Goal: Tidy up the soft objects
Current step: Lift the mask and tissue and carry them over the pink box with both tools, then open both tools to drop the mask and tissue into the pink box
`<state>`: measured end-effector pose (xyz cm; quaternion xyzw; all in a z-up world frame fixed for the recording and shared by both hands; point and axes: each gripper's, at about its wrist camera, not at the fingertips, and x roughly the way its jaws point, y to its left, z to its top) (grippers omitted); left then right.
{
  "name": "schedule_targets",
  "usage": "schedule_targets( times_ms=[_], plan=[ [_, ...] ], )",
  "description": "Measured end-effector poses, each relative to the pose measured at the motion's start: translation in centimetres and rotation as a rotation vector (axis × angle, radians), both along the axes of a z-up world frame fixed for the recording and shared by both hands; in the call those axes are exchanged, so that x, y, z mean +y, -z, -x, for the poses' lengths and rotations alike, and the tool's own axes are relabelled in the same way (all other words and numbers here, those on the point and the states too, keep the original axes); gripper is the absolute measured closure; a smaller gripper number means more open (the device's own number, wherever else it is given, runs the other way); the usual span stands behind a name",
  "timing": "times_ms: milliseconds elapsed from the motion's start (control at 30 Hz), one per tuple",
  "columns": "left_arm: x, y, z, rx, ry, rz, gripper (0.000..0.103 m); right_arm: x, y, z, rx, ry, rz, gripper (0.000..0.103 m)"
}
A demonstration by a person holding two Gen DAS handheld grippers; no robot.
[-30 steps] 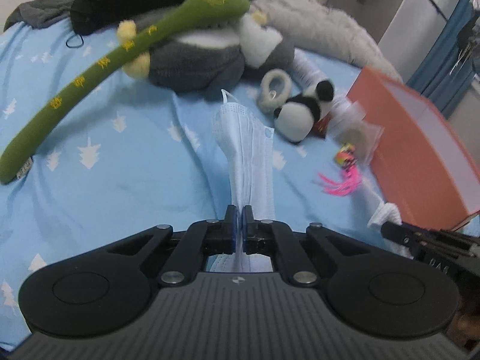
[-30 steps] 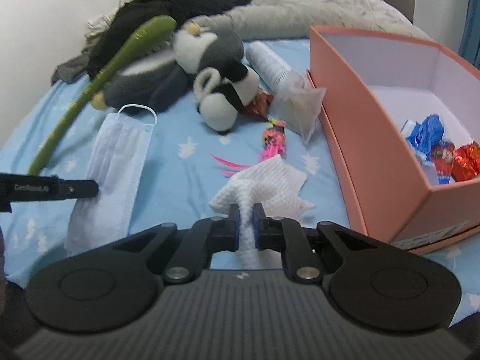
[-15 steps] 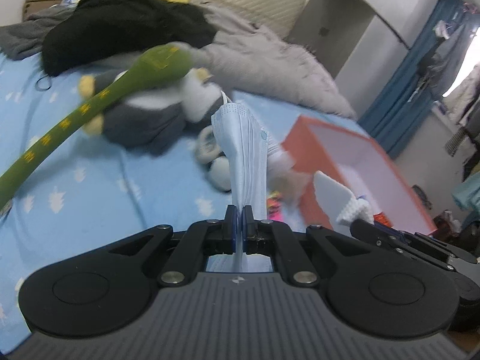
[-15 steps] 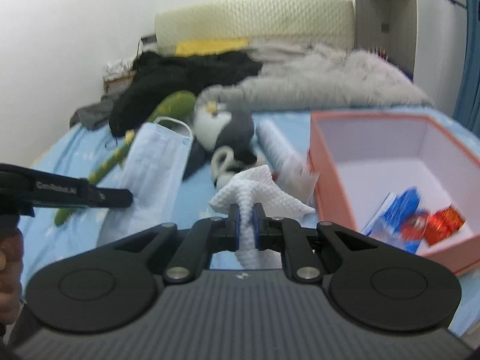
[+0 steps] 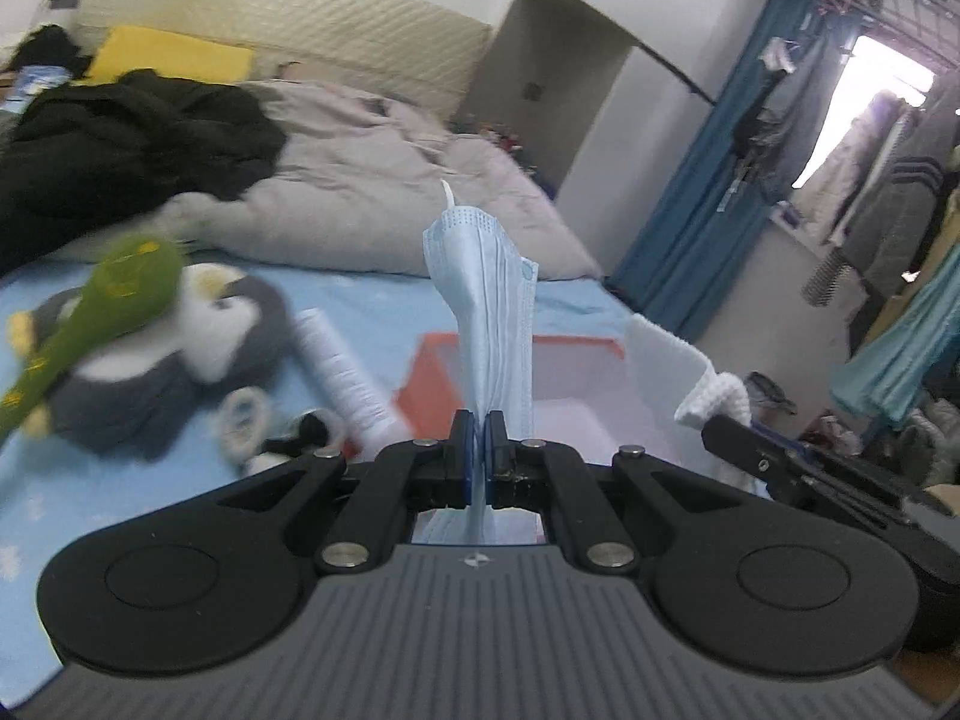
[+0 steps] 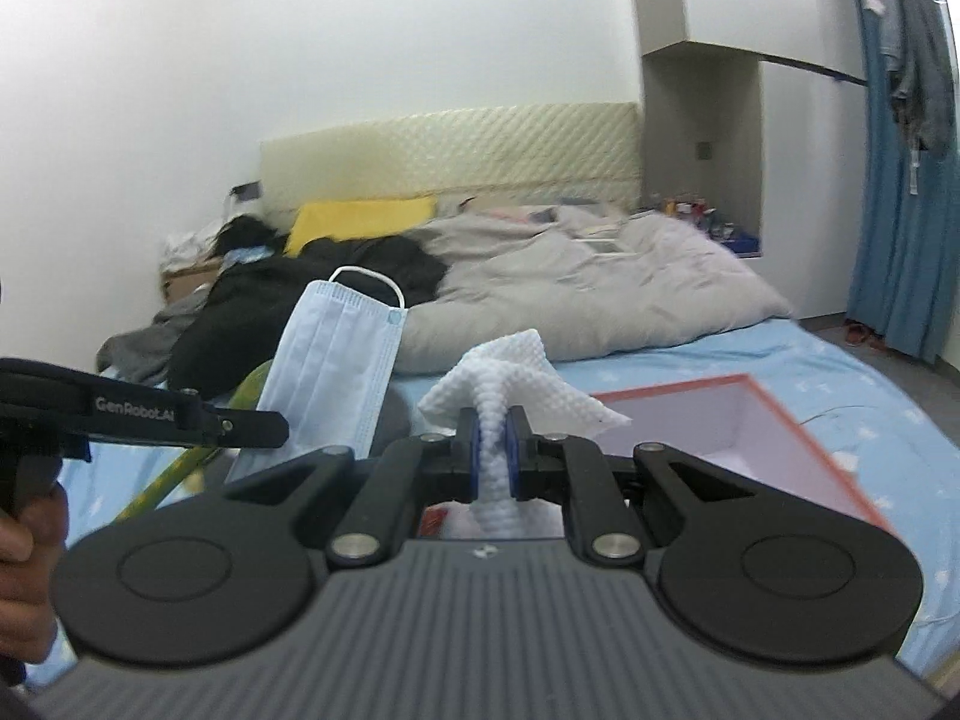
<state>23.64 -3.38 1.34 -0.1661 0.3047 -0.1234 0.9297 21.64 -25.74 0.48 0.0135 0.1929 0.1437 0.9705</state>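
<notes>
Right gripper (image 6: 493,441) pinches a white cloth (image 6: 507,387), held above the pink box (image 6: 798,438). Left gripper (image 6: 282,420) alongside holds a blue face mask (image 6: 336,360) aloft. Grey duvet (image 6: 588,288) behind.

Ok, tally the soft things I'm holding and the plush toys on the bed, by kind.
Face masks: 1, the blue face mask, pinched in the left gripper
Tissues: 1, the white tissue, pinched in the right gripper
Plush toys: 2, the green plush snake and the grey plush penguin
Total: 4
</notes>
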Motion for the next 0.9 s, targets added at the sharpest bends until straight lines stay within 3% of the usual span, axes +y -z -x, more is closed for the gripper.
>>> schedule_targets(
  times_ms=[167,300,400,600,900],
  plan=[
    [-4.6,-0.4,-4.0,0.03,0.075,0.024,0.099,-4.1,-0.2,-2.3,0.049,0.063,-0.025,0.09],
    [-8.9,1.5,-7.5,0.098,0.14,-0.008,0.099,-7.5,1.0,-4.4,0.127,0.118,-0.034,0.09],
    [-11.8,3.4,-9.9,0.155,0.175,-0.045,0.099,-9.6,2.7,-5.9,0.197,0.162,-0.023,0.09],
    [-15.9,6.6,-13.4,0.281,0.232,-0.042,0.099,-12.9,6.7,-8.3,0.333,0.217,-0.025,0.09],
    [-18.5,10.7,-16.7,0.396,0.259,-0.097,0.098,-15.2,12.2,-9.9,0.49,0.255,-0.042,0.088]
  ],
)
